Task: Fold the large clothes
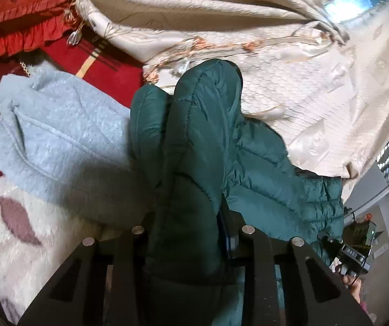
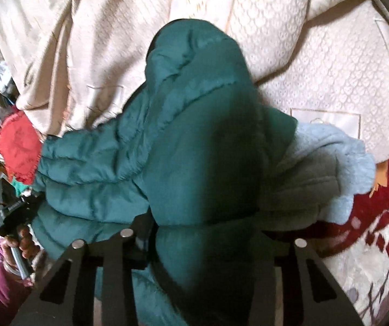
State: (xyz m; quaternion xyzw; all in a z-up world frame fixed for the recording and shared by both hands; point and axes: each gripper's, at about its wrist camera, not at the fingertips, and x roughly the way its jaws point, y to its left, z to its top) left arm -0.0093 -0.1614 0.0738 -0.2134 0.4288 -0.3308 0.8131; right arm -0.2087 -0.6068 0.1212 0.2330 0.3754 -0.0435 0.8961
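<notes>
Two claws, left claw (image 1: 191,233) and right claw (image 2: 210,233), each pinch a thick bunch of the green puffer jacket (image 1: 194,141), so the step looks like lifting an edge to fold it over. Next, I judge, both must carry it evenly across. Quilted, shiny and bulky, it lies on the bed beside a pale blue fleece (image 1: 58,135), cream bedspread (image 1: 276,87) beyond.

Home bedroom, cream quilted bedspread (image 1: 316,103), red frilled pillow (image 1: 23,27), floral blanket (image 1: 9,217)
</notes>
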